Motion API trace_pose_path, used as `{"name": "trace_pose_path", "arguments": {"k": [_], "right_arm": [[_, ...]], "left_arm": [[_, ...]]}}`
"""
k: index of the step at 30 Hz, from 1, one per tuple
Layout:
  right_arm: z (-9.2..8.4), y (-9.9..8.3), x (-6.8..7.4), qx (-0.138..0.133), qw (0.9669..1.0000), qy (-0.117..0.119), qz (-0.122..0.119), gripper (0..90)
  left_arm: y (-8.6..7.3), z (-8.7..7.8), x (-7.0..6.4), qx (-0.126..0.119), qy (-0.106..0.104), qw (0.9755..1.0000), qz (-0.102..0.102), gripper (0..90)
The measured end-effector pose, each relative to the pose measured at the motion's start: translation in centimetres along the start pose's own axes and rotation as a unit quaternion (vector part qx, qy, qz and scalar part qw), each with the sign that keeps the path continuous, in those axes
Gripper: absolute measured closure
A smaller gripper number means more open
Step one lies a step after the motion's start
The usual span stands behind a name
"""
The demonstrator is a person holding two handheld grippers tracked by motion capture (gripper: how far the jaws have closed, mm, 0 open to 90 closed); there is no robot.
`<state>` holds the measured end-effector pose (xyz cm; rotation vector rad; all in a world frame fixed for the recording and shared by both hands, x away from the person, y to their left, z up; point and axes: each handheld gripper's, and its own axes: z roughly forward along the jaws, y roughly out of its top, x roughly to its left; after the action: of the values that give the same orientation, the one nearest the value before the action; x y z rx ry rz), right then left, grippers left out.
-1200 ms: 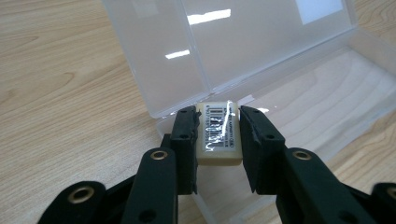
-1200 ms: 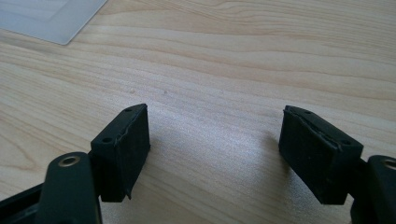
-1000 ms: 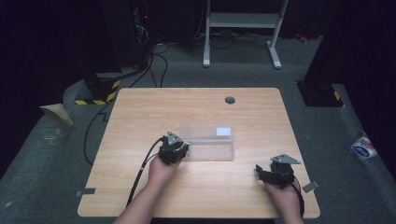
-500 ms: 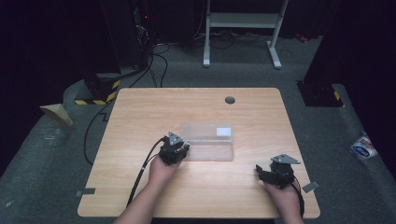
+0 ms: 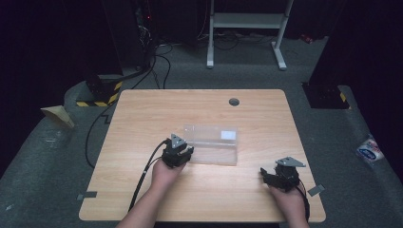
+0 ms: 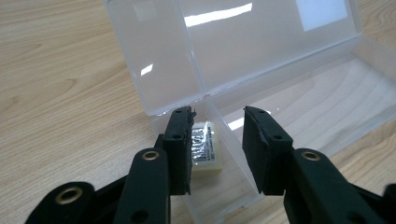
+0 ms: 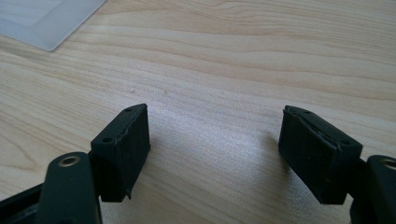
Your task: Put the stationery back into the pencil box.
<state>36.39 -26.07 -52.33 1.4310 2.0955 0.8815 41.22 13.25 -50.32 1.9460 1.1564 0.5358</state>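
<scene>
A wooden table (image 5: 142,118) stood on grey carpet in a dark room, seen from above. One clear plastic box (image 5: 211,145) lay near the middle of the table, its hinged lid folded open and lying flat behind it, with one white label (image 5: 228,135) on the lid. One round grommet hole (image 5: 234,101) sat near the table's far edge.

Two forearms came in from the bottom, each hand holding one black gripper. The left gripper (image 5: 177,152) was at the box's near-left corner. In the left gripper view its two jaws stood apart, straddling the box's thin front wall (image 6: 224,140): one jaw outside the box, the other over the inside. One small cream-coloured block (image 6: 205,149) with dark printed markings lay inside the left end of the box, just beside the left jaw. The jaws gripped nothing.

The right gripper (image 5: 278,178) rested near the table's front-right edge, well apart from the box. In the right gripper view its two jaws were spread wide over bare wood, with one corner of the box (image 7: 46,18) showing at upper left.
</scene>
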Motion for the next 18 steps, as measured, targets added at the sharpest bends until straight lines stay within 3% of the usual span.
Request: {"name": "trace_pose_path", "arguments": {"k": [18], "right_arm": [[0.0,0.0,0.0,-0.001,1.0000,0.000,-0.001,24.4]], "left_arm": [[0.6,-1.3,-0.3,-0.021,-0.013,0.9997,-0.001,59.1]]}}
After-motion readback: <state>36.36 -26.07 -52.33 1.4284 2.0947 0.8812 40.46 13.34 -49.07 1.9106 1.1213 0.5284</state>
